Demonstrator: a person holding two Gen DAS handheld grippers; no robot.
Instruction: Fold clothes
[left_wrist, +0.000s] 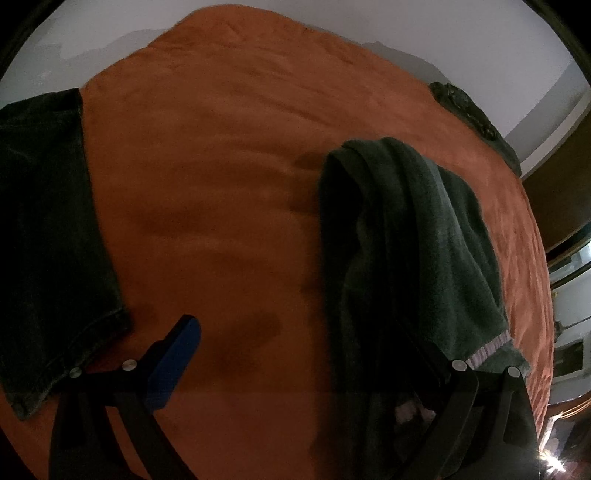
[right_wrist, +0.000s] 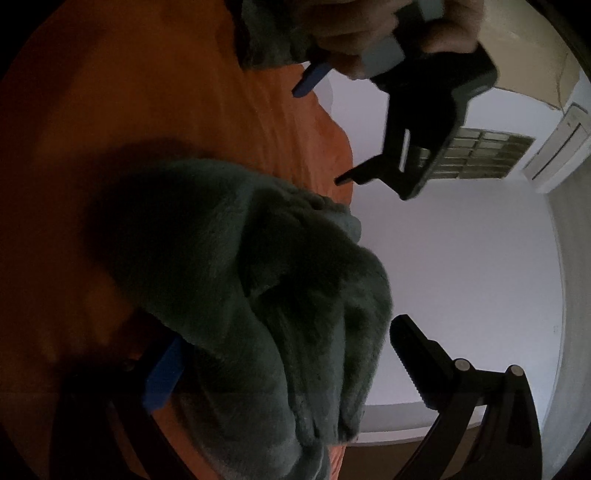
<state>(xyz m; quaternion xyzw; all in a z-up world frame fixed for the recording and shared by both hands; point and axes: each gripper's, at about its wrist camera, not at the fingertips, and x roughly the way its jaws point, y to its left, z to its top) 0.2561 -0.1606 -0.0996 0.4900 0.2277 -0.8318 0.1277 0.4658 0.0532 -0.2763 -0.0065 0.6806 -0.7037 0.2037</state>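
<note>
A dark green fleece garment (left_wrist: 417, 236) lies bunched on the orange bedspread (left_wrist: 221, 166). In the left wrist view its near end drapes over the right finger of my left gripper (left_wrist: 295, 325), which stands wide open; only the blue pad (left_wrist: 177, 354) of the other finger shows. In the right wrist view the green fleece garment (right_wrist: 258, 277) hangs in a thick fold between the spread fingers of my right gripper (right_wrist: 288, 332), which is open. At the top of that view a hand (right_wrist: 369, 33) holds the left gripper (right_wrist: 325, 131), with more green cloth behind it.
Dark jeans (left_wrist: 48, 221) lie flat on the left side of the bed. A dark patterned object (left_wrist: 465, 107) sits at the bed's far right corner. The bedspread edge (right_wrist: 343, 147) runs close to a white wall, with a gridded window (right_wrist: 476, 155) and an air conditioner (right_wrist: 557, 147).
</note>
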